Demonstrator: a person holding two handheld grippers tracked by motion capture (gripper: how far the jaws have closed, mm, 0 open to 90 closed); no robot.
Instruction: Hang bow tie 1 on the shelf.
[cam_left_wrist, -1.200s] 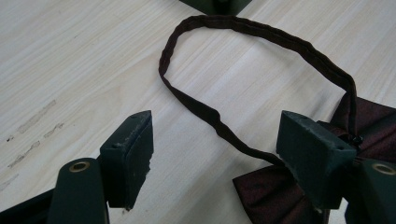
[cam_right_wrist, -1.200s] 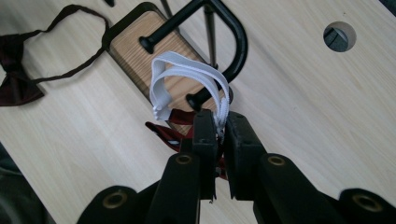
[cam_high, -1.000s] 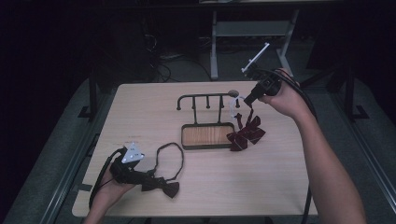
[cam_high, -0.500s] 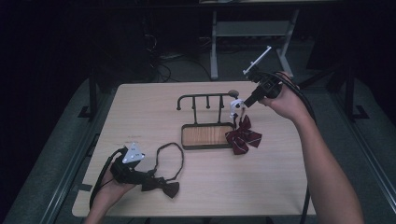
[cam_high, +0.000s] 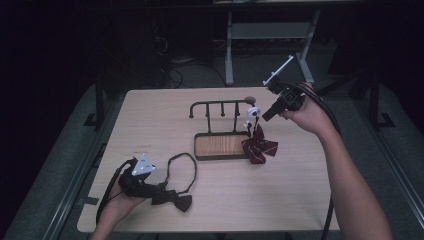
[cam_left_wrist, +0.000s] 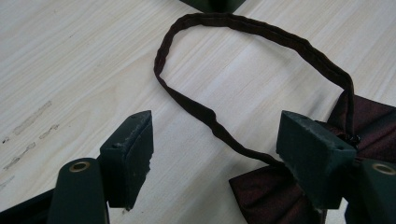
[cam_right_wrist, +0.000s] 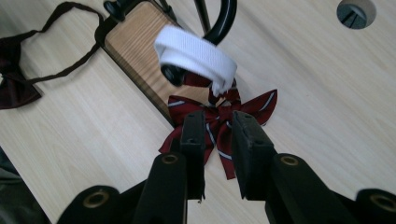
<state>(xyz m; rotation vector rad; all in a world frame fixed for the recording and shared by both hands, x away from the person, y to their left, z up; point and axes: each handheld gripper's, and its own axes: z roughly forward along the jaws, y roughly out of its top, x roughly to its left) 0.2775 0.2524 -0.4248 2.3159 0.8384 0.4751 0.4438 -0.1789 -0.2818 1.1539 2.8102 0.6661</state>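
One red striped bow tie (cam_right_wrist: 219, 122), white-strapped (cam_right_wrist: 196, 56).

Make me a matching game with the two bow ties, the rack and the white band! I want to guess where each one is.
Things:
1. striped red bow tie
2. dark bow tie
3. white band
4. rack

Places:
A. looped over the end hook of the rack
B. lying flat on the table by the left claw
C. standing on a wooden base in the middle of the table
D. hanging below the white band, at the base's right end

Pairs: 1-D, 2-B, 3-A, 4-C
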